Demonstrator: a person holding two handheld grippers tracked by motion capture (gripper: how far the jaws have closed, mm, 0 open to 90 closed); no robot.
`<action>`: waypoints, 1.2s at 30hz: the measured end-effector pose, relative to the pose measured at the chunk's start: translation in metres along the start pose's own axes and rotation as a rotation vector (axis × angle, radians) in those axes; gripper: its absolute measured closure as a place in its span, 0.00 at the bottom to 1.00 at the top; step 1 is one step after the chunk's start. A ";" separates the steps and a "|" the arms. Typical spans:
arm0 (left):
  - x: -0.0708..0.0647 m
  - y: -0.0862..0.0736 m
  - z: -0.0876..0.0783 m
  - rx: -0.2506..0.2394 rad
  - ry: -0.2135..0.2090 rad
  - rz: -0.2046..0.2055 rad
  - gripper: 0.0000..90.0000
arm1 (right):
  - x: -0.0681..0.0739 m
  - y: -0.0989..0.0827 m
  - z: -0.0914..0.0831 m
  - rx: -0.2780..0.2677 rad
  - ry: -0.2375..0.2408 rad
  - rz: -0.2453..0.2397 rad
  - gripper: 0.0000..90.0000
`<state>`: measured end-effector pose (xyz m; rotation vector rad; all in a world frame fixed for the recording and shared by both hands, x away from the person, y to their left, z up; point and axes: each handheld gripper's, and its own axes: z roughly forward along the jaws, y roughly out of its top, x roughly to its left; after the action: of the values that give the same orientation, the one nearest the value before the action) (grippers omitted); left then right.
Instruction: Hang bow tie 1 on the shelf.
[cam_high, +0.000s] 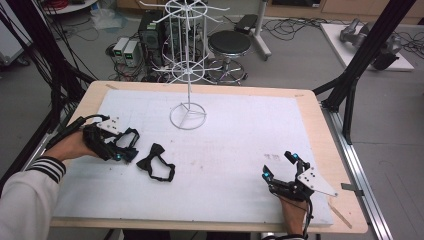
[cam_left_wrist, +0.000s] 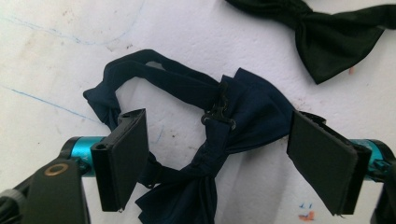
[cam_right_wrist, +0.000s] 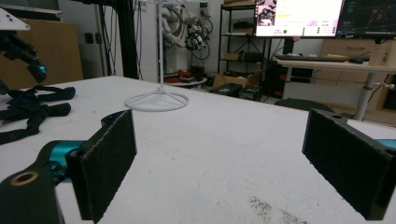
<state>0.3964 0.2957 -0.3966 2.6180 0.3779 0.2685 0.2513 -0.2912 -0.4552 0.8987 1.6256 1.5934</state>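
Left gripper (cam_left_wrist: 219, 154), angled down over the worktop (cam_high: 240, 150), jaws spread around the navy bow tie (cam_left_wrist: 243, 112) (crumpled, strap looped); pads not touching.

Navy bow tie (cam_left_wrist: 243, 112), crumpled, strap looped

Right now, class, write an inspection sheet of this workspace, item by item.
Surface: white mat, stained, on a wooden table.
Job's things: navy bow tie between the open left gripper jaws; black bow tie beside it.
Clutter: nothing seen.
Grippers: right gripper open, empty.
Cables: one trails from each gripper.
Surroundings: white wire display stand, stool, monitors.
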 end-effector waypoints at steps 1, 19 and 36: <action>0.000 0.000 0.000 0.011 -0.001 0.012 0.24 | 0.000 0.000 0.000 0.000 0.000 0.000 0.10; 0.002 0.000 0.009 0.097 -0.006 0.068 0.39 | 0.000 0.000 0.000 -0.001 0.001 0.001 0.10; 0.005 -0.003 0.013 0.166 -0.022 0.085 0.71 | 0.000 0.000 0.000 -0.001 0.000 0.001 0.10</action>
<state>0.4040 0.2937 -0.4087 2.8025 0.2930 0.2456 0.2511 -0.2912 -0.4552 0.8992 1.6248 1.5942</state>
